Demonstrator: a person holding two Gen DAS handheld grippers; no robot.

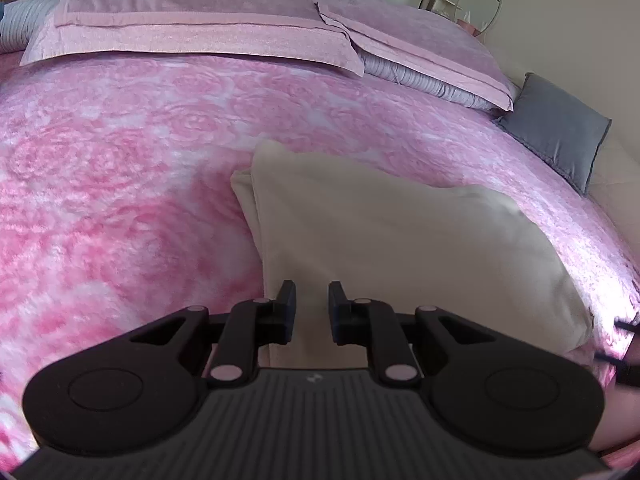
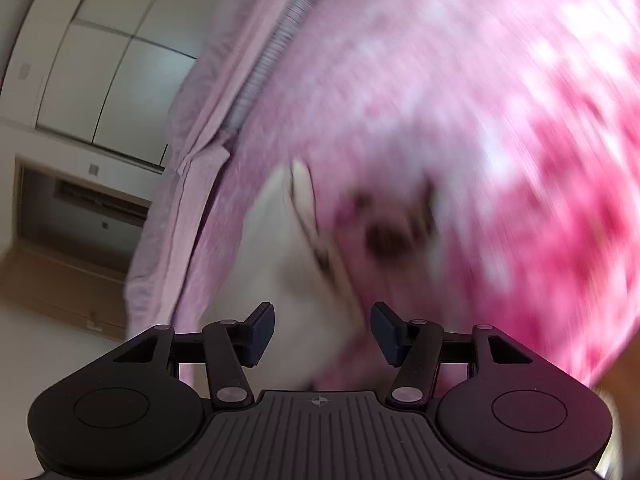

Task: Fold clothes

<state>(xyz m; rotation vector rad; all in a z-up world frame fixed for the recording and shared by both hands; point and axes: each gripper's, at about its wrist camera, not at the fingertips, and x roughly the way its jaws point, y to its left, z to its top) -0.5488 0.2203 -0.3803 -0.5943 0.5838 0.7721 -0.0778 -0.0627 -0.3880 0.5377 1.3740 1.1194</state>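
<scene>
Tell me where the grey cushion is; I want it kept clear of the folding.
In the left wrist view the grey cushion sits at the right edge of the bed, just beyond the cream garment and beside the right-hand pink pillow.

Garment point(image 1: 400, 248) on bed point(image 1: 120, 184), before pillows point(image 1: 192, 36)

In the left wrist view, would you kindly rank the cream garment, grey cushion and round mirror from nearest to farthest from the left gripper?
1. Cream garment, directly beneath the left gripper.
2. Grey cushion, right edge of the bed.
3. Round mirror, far right corner by the wall.
</scene>
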